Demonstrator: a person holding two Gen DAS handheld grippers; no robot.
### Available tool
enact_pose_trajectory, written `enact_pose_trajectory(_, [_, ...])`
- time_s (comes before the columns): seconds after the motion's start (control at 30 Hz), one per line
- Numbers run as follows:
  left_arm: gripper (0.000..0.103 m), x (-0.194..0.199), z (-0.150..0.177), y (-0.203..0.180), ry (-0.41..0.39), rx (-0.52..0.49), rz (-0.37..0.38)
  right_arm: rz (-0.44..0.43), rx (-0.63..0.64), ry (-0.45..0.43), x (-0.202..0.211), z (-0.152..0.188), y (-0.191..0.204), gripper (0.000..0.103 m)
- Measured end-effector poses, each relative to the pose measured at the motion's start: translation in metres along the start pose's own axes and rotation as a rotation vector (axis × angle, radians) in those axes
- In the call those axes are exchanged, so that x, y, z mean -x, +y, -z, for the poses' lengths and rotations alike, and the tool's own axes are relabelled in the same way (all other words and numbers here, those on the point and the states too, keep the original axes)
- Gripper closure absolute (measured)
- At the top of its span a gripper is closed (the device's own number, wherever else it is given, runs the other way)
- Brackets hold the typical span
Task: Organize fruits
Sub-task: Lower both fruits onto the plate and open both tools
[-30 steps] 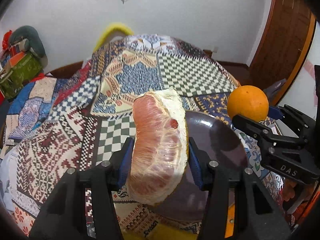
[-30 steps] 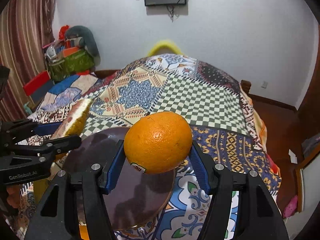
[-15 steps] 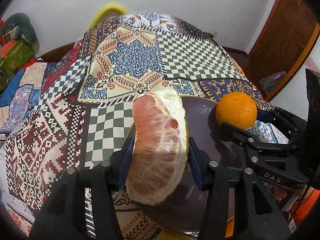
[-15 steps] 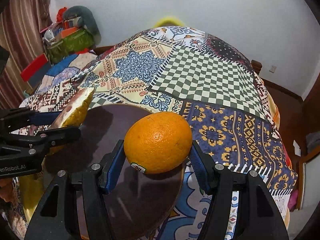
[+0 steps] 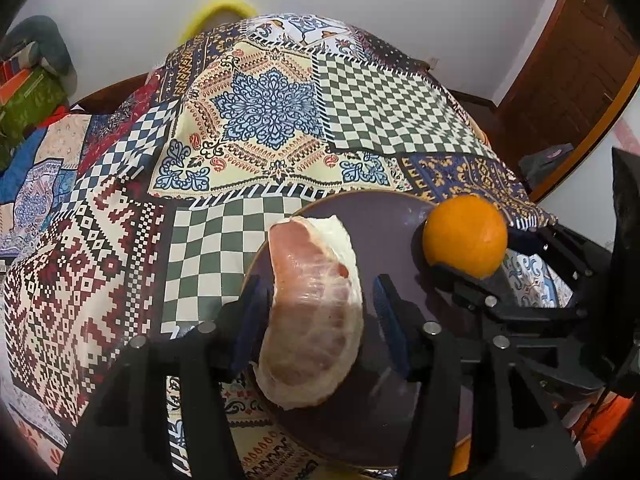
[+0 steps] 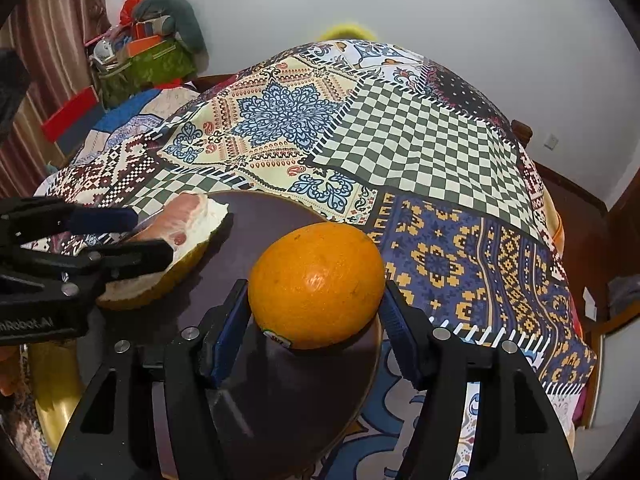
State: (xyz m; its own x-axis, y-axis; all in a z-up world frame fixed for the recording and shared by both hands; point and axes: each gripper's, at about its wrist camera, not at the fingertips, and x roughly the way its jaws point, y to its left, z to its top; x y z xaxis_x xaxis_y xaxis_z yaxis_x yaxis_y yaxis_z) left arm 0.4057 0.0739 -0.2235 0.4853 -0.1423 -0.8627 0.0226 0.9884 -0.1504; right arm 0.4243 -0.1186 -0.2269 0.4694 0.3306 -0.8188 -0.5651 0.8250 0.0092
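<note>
1. left gripper (image 5: 320,320): jaws are opening right now with the pomelo wedge (image 5: 312,320) between them; there's a clear gap on the wedge's right side while the left pad looks to be just touching, so it's basically let go; the wedge sits low-centre in the left wrist view, on the left part of the dark plate (image 5: 392,240).
2. right gripper (image 6: 316,332): jaws also easing open around the orange (image 6: 316,284); blue pads (image 6: 230,328) sit right at its sides and i can't tell if they've come off yet; the orange sits mid-frame in the right view, over the plate's near-right edge.
3. my take on doing the release well: open all the way before lifting, so nothing gets dragged along.
4. the orange is round and close to the rim, so it could roll onto the patchwork cloth (image 6: 420,152); back straight out, no sideways nudge.
5. the wedge looks soft and sticky; pull away slowly.
</note>
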Motion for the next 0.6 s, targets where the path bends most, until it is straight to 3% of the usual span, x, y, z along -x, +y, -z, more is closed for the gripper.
enact_pose_trajectory(0.47, [0.046, 0.068, 0.022, -0.008, -0.113, -0.044, -0.058, 0.017, 0.006, -0.076, 0.055, 0.001, 0.019, 0.04])
enact_pose_trajectory(0.6, [0.039, 0.096, 0.03, -0.012, -0.158, -0.048, -0.064, 0.003, 0.001, -0.105, 0.077, 0.005, 0.027, 0.04])
